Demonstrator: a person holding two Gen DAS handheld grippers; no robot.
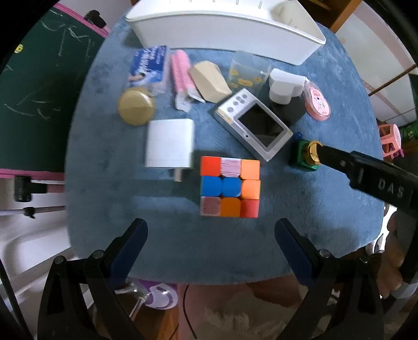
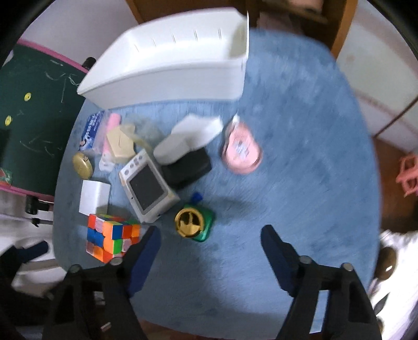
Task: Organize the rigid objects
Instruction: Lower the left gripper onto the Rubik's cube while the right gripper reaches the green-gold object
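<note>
Several rigid objects lie on a blue cloth-covered table [image 1: 326, 209]. A colourful puzzle cube [image 1: 230, 187] sits just ahead of my open, empty left gripper [image 1: 211, 230]; it also shows in the right wrist view [image 2: 109, 236]. A silver digital camera [image 1: 253, 124] [image 2: 149, 185], a white charger block [image 1: 169, 146] [image 2: 94, 197], and a green bottle with a gold cap [image 1: 305, 155] [image 2: 193, 222] lie nearby. My right gripper [image 2: 209, 235] is open and empty, just short of the green bottle. A white bin [image 1: 222, 23] [image 2: 167, 65] stands at the back.
A round gold tin [image 1: 135, 106], blue packet [image 1: 149, 68], pink tube [image 1: 180, 70], beige object [image 1: 210, 81], clear cup [image 1: 247, 69], white-and-black object [image 1: 284, 96] and pink tape dispenser [image 1: 317, 100] [image 2: 241, 150] crowd the table's rear. A green chalkboard [image 1: 34, 91] stands left.
</note>
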